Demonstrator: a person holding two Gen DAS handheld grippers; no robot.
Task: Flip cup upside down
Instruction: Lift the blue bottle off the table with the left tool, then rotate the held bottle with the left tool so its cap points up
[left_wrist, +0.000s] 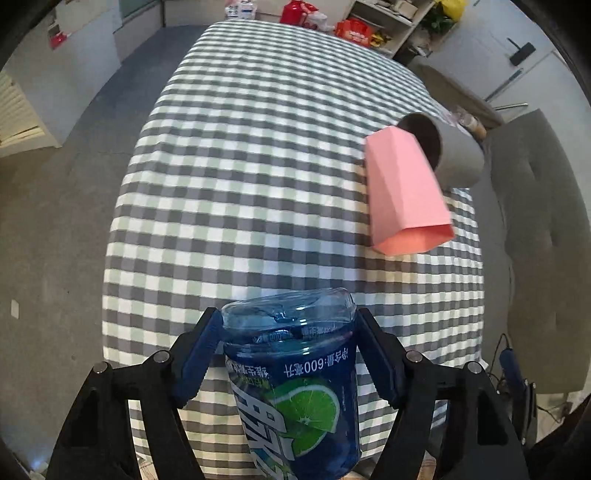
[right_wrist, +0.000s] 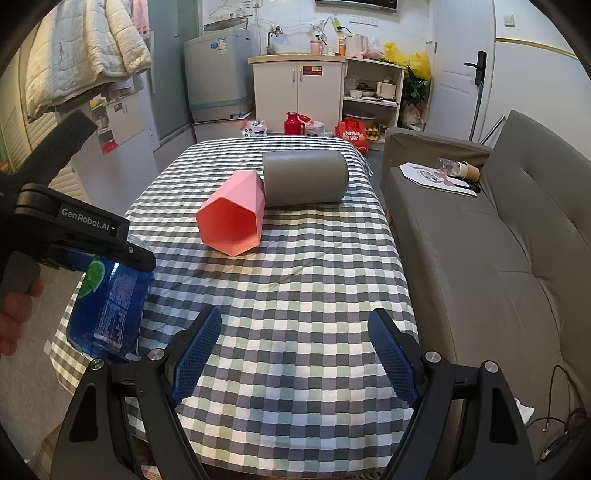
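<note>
A blue cup (left_wrist: 295, 376) cut from a drink bottle, with a lime label, sits between the pads of my left gripper (left_wrist: 288, 321), which is shut on it; its printed text reads upside down and its base points away from the camera. In the right wrist view the same blue cup (right_wrist: 107, 306) hangs at the table's near left corner, under the left gripper, held by a person's hand (right_wrist: 14, 314). My right gripper (right_wrist: 293, 332) is open above the checked cloth with nothing between its fingers.
A pink hexagonal cup (right_wrist: 231, 218) lies on its side mid-table, touching a grey cylinder (right_wrist: 304, 177) that also lies on its side. The table has a checked cloth (right_wrist: 295, 280). A grey sofa (right_wrist: 491, 240) runs along the right. Cables (right_wrist: 557, 424) lie on the floor.
</note>
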